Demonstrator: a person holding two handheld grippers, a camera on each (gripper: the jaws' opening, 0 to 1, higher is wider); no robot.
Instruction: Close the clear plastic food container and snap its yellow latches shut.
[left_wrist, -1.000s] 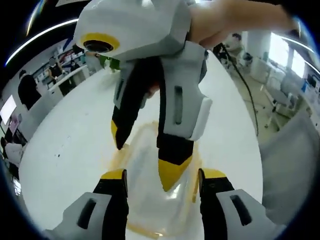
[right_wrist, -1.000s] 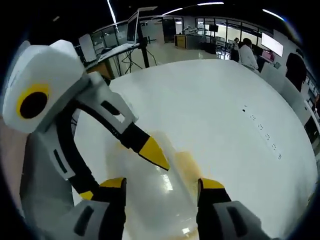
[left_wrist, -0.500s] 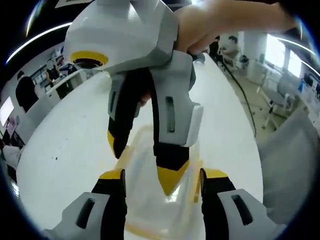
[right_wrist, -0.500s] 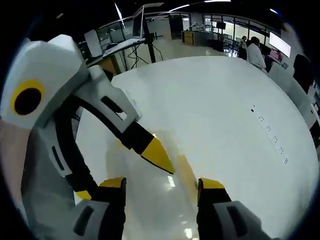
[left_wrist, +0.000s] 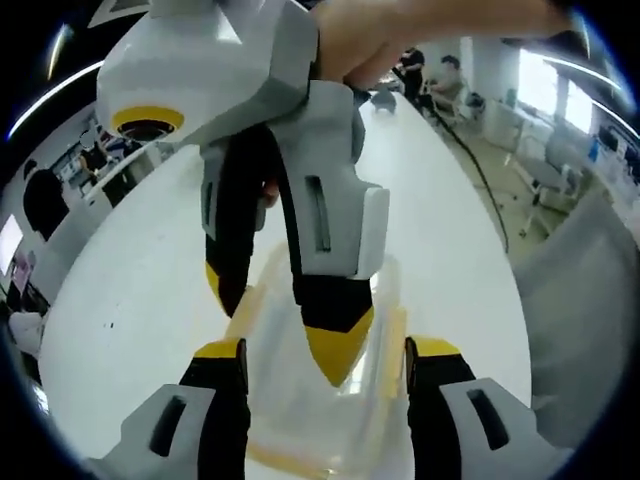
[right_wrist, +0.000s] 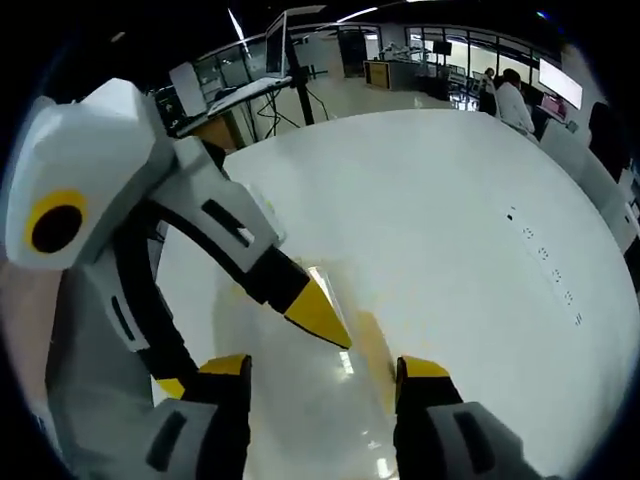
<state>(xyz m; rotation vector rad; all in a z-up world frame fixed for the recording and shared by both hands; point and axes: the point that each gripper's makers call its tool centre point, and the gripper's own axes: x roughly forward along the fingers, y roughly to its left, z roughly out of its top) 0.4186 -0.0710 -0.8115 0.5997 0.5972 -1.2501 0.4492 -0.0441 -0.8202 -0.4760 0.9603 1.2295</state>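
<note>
The clear plastic food container (left_wrist: 345, 415) lies on the white table (left_wrist: 130, 300), between the jaws of my left gripper (left_wrist: 325, 350), which stand open around it. Yellow latches (left_wrist: 396, 342) run along its long sides; whether they are snapped down I cannot tell. My right gripper (left_wrist: 280, 325) comes down from above, open, one yellow fingertip (left_wrist: 334, 352) on the lid and the other at the container's left edge. In the right gripper view the container (right_wrist: 300, 410) sits between my right gripper (right_wrist: 325, 368) jaws, and the left gripper (right_wrist: 245, 350) reaches in from the left with a fingertip (right_wrist: 318, 312) on the lid.
The table's edge (left_wrist: 515, 300) curves close on the right, with a cable (left_wrist: 480, 165) beside it. A row of small dark marks (right_wrist: 545, 272) dots the table (right_wrist: 450, 200). Desks, chairs and seated people (right_wrist: 510, 100) fill the room behind.
Both grippers have edged closer over the container, which looks larger and nearer in the left gripper view. Their jaws stay open and their tips stay on the lid.
</note>
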